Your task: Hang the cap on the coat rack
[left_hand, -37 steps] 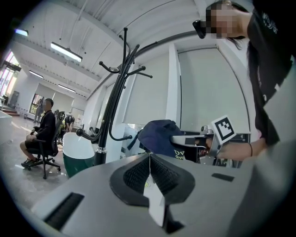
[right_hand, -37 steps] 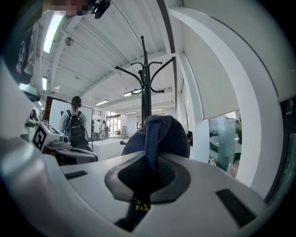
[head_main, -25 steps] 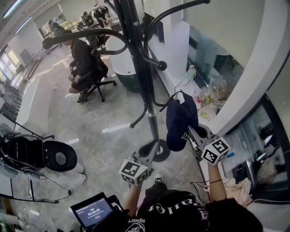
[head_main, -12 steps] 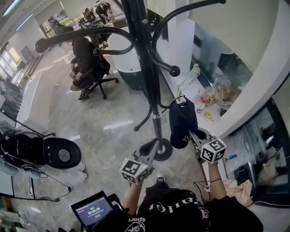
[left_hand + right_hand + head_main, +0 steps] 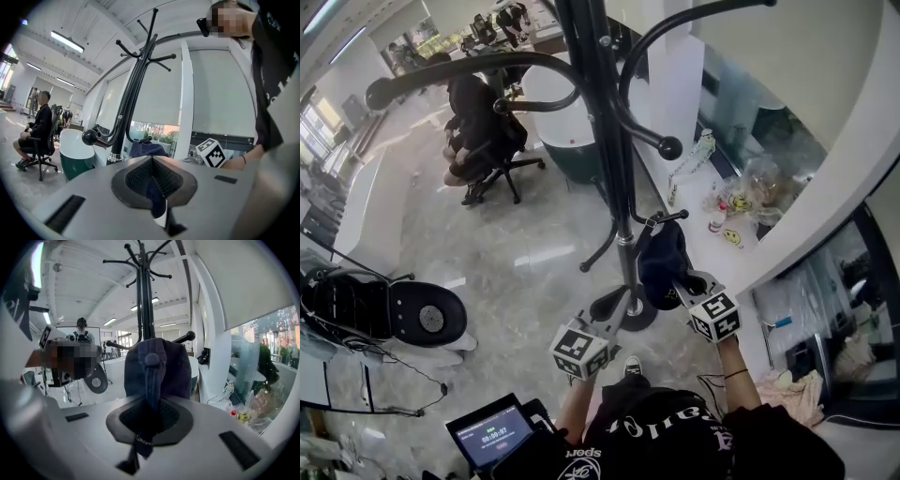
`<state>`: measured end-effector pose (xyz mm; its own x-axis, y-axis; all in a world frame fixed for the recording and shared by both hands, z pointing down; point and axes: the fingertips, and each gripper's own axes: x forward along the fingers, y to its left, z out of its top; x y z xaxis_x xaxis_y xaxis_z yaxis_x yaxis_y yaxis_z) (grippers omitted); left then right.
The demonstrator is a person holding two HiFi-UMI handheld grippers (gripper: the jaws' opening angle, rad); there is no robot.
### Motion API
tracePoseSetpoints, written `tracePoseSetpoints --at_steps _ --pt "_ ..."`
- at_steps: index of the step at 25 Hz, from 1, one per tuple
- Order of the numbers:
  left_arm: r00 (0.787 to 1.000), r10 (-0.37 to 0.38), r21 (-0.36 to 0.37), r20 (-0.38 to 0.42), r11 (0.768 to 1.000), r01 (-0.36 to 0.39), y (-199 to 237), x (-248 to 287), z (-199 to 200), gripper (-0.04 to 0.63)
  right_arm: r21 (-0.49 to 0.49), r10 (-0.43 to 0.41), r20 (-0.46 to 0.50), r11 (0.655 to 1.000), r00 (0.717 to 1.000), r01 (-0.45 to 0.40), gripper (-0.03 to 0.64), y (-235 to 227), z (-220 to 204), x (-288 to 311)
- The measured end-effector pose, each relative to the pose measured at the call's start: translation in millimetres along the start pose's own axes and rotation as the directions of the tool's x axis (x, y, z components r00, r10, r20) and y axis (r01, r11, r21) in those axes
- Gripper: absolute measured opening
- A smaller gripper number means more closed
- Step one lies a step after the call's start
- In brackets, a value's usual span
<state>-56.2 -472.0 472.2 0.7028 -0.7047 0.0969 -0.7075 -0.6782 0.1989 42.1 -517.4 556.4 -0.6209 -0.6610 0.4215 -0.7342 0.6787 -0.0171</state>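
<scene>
The black coat rack rises through the middle of the head view, its curved hooks ending in balls. My right gripper is shut on the navy cap, pinching its fabric and holding it up close to the pole, just beneath a low hook. In the right gripper view the cap fills the space above the closed jaws, with the rack behind. My left gripper hangs lower, near the rack's round base, and is shut. From the left gripper view the cap shows beside the pole.
A person sits on an office chair beyond the rack. A round black seat stands at the left, a small screen at the bottom. A white ledge with bottles and clutter runs along the right. A green-and-white tub stands behind the pole.
My right gripper has carried the cap leftward and lower, closer to the pole and under the low hook. The left gripper has stayed about where it was.
</scene>
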Motion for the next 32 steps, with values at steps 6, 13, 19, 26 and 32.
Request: tracePoseSetpoints --at_steps 6,13,19,26,32 --pt "1.000 0.016 -0.002 0.006 1.000 -0.016 8.0 -4.7 0.0 0.005 -0.024 -0.028 -0.049 0.999 0.998 0.026 0.026 12.4 -2.4 19.2" --pt "0.999 0.033 -0.009 0.002 0.999 -0.033 14.1 -12.0 -1.7 0.005 -0.042 -0.023 -0.115 0.999 0.993 0.018 0.158 21.1 -11.6 26.1" --pt "0.999 0.035 -0.010 0.002 0.999 -0.035 11.9 -17.4 -2.0 0.005 0.084 -0.077 -0.047 0.993 0.996 0.081 0.252 10.8 -1.5 16.3" --pt "1.000 0.023 -0.008 -0.003 1.000 -0.023 0.0 -18.1 -3.5 0.005 0.114 -0.086 0.047 0.990 0.995 0.081 0.252 9.0 27.3 -7.0" --pt "1.000 0.023 -0.007 -0.001 1.000 -0.023 -13.7 -22.5 -6.3 0.005 0.037 -0.036 0.042 0.999 0.998 0.035 0.250 32.1 29.7 -19.6"
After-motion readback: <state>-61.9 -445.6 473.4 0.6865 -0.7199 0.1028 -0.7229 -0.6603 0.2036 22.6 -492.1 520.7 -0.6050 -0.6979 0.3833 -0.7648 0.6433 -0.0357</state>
